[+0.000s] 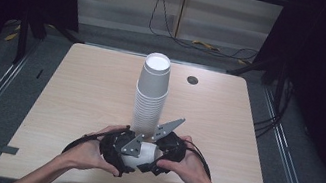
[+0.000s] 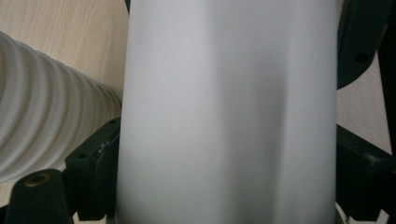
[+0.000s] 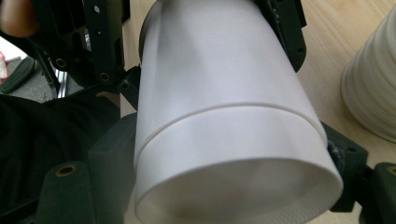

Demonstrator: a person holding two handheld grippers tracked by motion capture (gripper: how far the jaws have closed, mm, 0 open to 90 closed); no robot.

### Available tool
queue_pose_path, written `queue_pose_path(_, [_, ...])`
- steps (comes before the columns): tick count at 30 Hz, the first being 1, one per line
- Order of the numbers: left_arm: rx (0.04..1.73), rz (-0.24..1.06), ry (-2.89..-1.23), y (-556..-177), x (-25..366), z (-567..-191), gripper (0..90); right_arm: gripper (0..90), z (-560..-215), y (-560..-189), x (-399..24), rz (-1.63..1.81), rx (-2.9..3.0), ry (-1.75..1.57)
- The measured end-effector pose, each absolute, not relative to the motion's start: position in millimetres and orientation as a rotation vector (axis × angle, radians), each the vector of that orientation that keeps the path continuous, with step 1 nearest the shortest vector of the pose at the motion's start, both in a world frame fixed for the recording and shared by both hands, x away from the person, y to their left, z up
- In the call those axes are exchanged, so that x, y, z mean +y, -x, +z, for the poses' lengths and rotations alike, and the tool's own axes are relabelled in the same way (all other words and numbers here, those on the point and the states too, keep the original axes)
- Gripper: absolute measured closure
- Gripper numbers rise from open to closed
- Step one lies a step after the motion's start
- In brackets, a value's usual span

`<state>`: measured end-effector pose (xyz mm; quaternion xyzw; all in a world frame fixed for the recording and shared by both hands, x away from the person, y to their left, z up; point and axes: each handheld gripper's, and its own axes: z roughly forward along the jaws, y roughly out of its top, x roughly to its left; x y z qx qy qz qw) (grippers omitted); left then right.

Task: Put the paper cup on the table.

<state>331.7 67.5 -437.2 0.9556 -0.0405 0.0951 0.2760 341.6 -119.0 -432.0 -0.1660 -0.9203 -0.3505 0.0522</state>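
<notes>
2 hand-held grippers meet low over the bench (image 1: 80, 87) near its front edge: the left hand-held gripper (image 1: 126, 150) and right hand-held gripper (image 1: 155, 157) each clamp a white paper cup (image 1: 142, 152) lying sideways between them, probably to pull nested cups apart, just before the tall cup stack (image 1: 151, 94).

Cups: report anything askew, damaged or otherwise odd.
The stack stands upright on the table, undamaged. The oddity is nearer the person: two nested cups lie on their side between both grippers, left and right. A seam in the right gripper view shows one partly pulled out. Nothing spilled.
</notes>
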Motion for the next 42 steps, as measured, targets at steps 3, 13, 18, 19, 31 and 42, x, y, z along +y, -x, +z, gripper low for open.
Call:
queue_pose_path(3, [-0.11,0.246,-2.566,-331.4,68.0,-437.9,12.6,22.3,-432.8,-341.4,-118.5,-1.056,-2.795,0.509])
queue_pose_path(13, [-0.159,0.256,-2.498,-331.5,74.9,-435.9,12.7,22.6,-433.5,-341.7,-119.3,-1.063,-2.788,0.503])
queue_pose_path(18, [-0.144,0.241,-2.427,-334.4,81.8,-432.2,12.8,22.6,-432.2,-342.3,-121.7,-1.083,-2.777,0.522])
queue_pose_path(19, [-0.138,0.238,-2.412,-334.2,82.7,-431.8,12.6,22.6,-432.5,-342.8,-122.2,-1.104,-2.771,0.52])
queue_pose_path(31, [-0.082,0.191,-2.323,-338.3,93.7,-425.2,13.8,22.5,-431.1,-342.7,-127.5,-1.135,-2.77,0.526])
queue_pose_path(42, [0.083,0.129,-2.14,-348.9,115.3,-414.7,15.8,22.2,-432.6,-345.3,-139.3,-1.177,-2.745,0.577])
